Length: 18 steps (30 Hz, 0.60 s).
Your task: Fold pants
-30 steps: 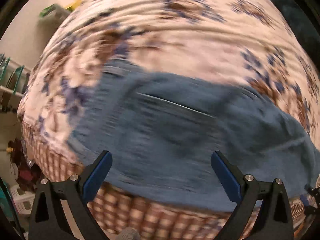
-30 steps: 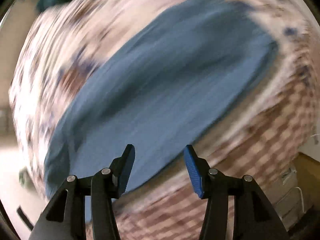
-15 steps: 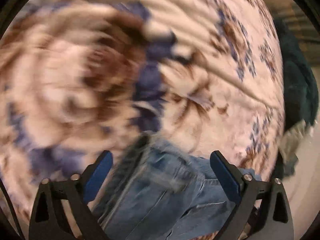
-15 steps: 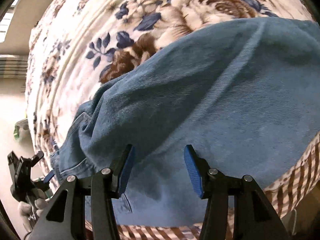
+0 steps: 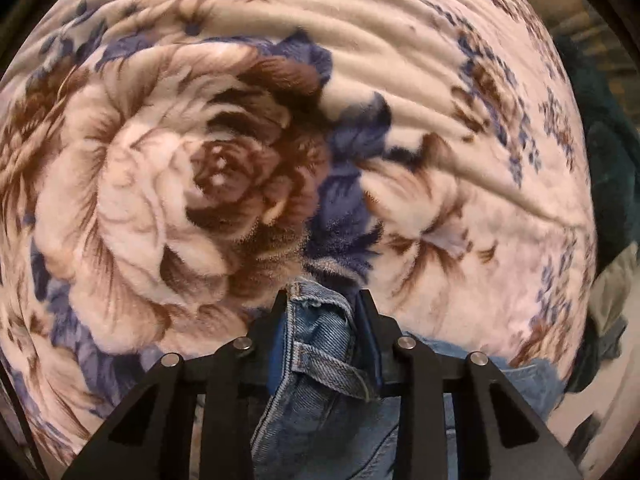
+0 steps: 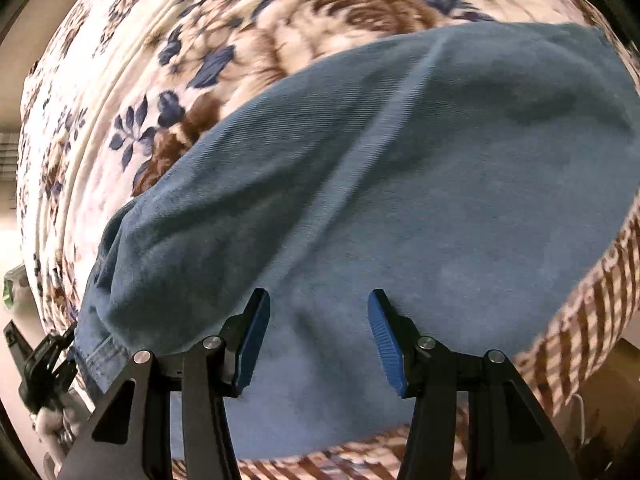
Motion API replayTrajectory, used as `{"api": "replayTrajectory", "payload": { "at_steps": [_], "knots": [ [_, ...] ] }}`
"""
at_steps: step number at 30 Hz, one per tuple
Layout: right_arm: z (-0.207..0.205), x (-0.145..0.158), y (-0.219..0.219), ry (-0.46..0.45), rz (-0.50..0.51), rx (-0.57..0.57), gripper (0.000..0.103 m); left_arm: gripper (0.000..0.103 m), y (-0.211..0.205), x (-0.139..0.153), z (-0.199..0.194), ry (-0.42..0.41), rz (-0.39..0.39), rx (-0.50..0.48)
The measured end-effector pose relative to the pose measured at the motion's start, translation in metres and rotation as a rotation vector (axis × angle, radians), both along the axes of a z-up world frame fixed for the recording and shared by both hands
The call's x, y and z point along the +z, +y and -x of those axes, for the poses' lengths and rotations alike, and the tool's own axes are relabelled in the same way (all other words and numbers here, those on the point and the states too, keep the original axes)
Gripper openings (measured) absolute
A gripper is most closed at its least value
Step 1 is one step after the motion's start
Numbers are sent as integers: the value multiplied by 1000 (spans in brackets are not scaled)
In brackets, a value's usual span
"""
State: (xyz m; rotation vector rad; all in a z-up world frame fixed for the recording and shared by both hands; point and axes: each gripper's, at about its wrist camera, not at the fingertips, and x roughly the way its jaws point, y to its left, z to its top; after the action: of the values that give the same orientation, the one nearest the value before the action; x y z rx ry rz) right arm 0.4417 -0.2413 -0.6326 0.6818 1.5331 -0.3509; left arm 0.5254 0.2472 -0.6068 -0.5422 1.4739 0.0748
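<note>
The pants (image 6: pixel 400 184), blue denim, lie spread on a floral blanket (image 5: pixel 160 184) that covers the bed; every place below is given from the pants.

The left tongs (image 5: pixel 324 316) point steeply down at the waistband corner, and the jaws are closing with that corner and a belt loop bunched between the blue pads (image 5: pixel 276 344). The pads look to be against the denim on both sides. Beyond this corner the blanket runs flat and bare across the whole left wrist view, with shallow ripples toward its far edge. Off to the right of the corner, past the blanket's edge, sits a dark green fabric heap (image 5: pixel 604 176).

The right tongs (image 6: pixel 316 320) hang over the broad middle of the pants, jaws about half apart with nothing gripped; denim lies under the gap. A pale seam runs diagonally away from them. The far edge of the pants curves along open blanket. The near edge stops just short of a brown checked border (image 6: pixel 592 312) where the bed falls away. At the left end of the pants, the left tongs show small at the waistband.
</note>
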Motion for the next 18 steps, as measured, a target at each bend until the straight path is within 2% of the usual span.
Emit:
{"api": "replayTrajectory", "payload": {
  "at_steps": [3, 4, 6, 8, 11, 13, 14, 16, 18],
  "knots": [
    [29, 9, -20, 11, -20, -42, 54, 35, 0, 30, 17, -36, -13, -7],
    [38, 11, -26, 15, -25, -63, 54, 36, -2, 45, 28, -58, -47, -14],
    [64, 10, -40, 39, -34, -124, 54, 57, -5, 66, 50, -95, -94, -21],
    [86, 3, -53, 56, -73, -190, 54, 64, -8, 76, 67, -114, -141, -28],
    [112, -15, -74, 20, -137, -312, 53, 64, -24, 63, 85, -84, -157, -57],
    [121, -26, -85, -28, -161, -375, 24, 64, -35, 35, 93, -28, -220, -90],
    [126, -30, -89, -36, -157, -393, 17, 64, -39, 19, 94, 17, -263, -103],
    [132, -42, -94, -3, -148, -382, 17, 64, -39, 5, 97, 52, -254, -78],
    [133, -45, -98, 22, -169, -342, 19, 64, -43, 19, 97, 19, -285, -71]
  ]
}}
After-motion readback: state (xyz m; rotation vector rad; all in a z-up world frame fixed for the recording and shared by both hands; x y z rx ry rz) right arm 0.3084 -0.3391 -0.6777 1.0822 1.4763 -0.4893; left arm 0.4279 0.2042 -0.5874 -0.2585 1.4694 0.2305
